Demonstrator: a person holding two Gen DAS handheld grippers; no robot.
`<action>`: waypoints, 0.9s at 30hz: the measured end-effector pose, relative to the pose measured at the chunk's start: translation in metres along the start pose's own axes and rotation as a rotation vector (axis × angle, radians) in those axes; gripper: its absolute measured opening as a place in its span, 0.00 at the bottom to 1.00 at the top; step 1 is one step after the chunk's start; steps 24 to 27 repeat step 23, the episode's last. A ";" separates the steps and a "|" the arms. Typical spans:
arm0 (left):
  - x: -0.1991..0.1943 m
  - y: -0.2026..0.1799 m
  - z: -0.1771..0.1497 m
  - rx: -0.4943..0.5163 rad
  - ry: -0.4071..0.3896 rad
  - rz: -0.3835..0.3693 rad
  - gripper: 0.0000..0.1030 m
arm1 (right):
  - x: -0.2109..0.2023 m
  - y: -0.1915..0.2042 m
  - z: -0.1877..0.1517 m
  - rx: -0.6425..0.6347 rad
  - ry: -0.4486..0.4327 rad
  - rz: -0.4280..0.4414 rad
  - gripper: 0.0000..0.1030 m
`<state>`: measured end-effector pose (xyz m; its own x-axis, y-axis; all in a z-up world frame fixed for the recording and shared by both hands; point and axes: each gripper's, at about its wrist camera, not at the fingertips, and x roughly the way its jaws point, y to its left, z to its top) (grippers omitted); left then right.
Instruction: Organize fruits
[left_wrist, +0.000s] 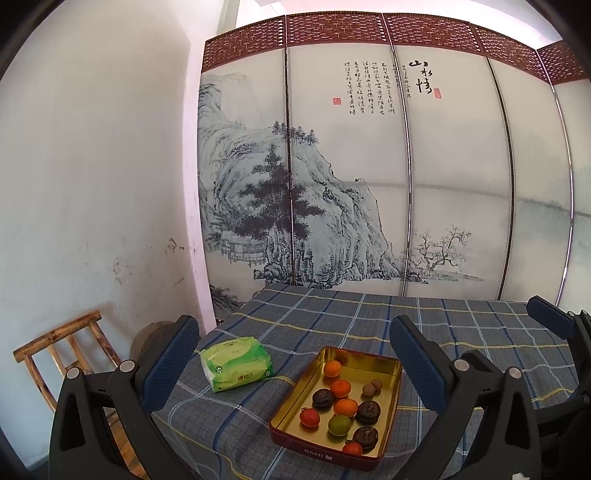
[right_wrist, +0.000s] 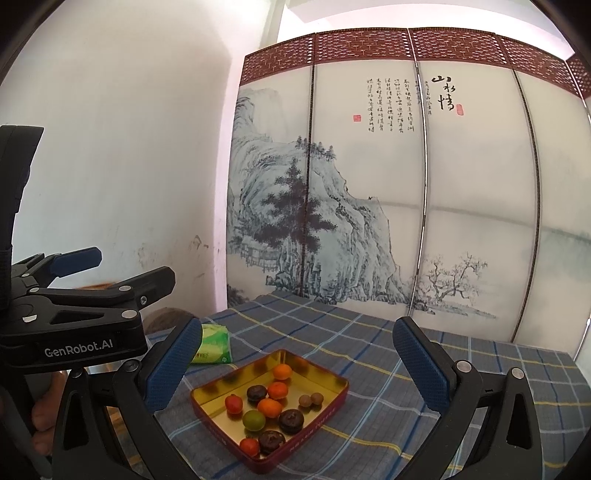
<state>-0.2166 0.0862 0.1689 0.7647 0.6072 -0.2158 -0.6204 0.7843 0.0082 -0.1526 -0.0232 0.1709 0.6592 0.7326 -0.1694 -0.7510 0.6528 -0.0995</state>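
L gripper (left_wrist: 291, 363) jaws spread wide, nothing btwn them; R gripper (right_wrist: 297, 363) same, released, empty. Both hang above the desk (left_wrist: 461, 325), w/ plaid cloth. Fruits sit in a gold-lined tin tray (left_wrist: 389, 363) just ahead: 3 oranges (left_wrist: 340, 388), a green fruit (left_wrist: 339, 424), 2 red ones (left_wrist: 309, 417), 3 dark wrinkled ones (left_wrist: 367, 411), 2 small brown ones (left_wrist: 372, 387). Green tissue pack (left_wrist: 236, 365) left of tray, apart from it. Painted folding screen (left_wrist: 369, 166) behind desk; wooden stool (left_wrist: 62, 350) far left.
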 end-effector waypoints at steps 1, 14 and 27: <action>0.000 0.000 0.001 0.000 0.000 -0.001 1.00 | 0.001 -0.001 0.001 0.001 0.000 0.000 1.00; 0.017 -0.008 -0.012 0.034 0.061 -0.023 1.00 | 0.011 -0.032 -0.021 0.087 0.073 0.008 1.00; 0.033 -0.023 -0.011 0.056 0.097 -0.010 1.00 | 0.064 -0.150 -0.102 0.179 0.410 -0.147 1.00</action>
